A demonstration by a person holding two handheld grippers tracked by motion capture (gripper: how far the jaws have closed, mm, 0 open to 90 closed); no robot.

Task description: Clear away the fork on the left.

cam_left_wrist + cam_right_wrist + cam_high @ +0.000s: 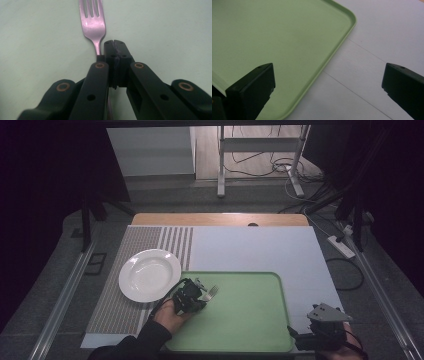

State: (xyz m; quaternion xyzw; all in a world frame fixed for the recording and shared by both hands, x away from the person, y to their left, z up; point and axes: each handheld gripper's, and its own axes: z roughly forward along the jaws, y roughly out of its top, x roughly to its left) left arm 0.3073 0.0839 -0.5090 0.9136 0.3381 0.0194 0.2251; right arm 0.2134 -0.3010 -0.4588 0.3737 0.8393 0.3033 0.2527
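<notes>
High view: fork on green tray

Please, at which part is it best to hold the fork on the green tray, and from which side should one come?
Probably the slim neck and handle behind the tines, approached from the handle end. The fork lies flat on the tray, tines pointing away, and its handle is narrow enough for shut jaws. The left hand-held gripper appears clamped there already; the right hand-held gripper is open near the tray's corner.

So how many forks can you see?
1. The fork is over the green tray, near its left side, held in the left hand-held gripper. Nothing seems to hide another.
</notes>
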